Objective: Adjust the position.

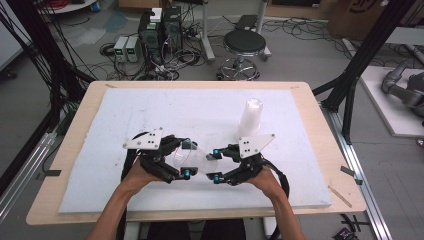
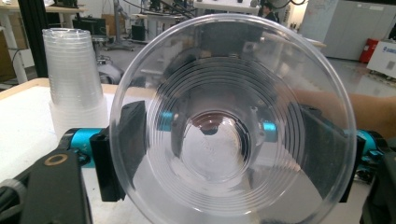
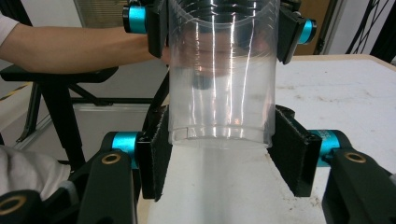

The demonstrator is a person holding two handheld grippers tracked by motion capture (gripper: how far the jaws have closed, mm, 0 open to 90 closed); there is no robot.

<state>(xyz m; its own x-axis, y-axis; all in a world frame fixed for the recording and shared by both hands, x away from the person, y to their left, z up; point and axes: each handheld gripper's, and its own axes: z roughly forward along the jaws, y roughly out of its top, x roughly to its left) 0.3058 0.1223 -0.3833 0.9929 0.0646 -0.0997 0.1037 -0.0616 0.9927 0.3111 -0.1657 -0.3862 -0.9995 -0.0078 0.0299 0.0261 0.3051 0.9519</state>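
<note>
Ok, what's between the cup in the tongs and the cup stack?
Nothing but bare white mat lies between the clear cup and the stack of cups, as the high view shows.

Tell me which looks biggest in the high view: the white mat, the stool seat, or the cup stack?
1. White mat, by far the biggest.
2. Stool seat.
3. Cup stack.
The stool stands farther away, so those last two are unsure.
</note>
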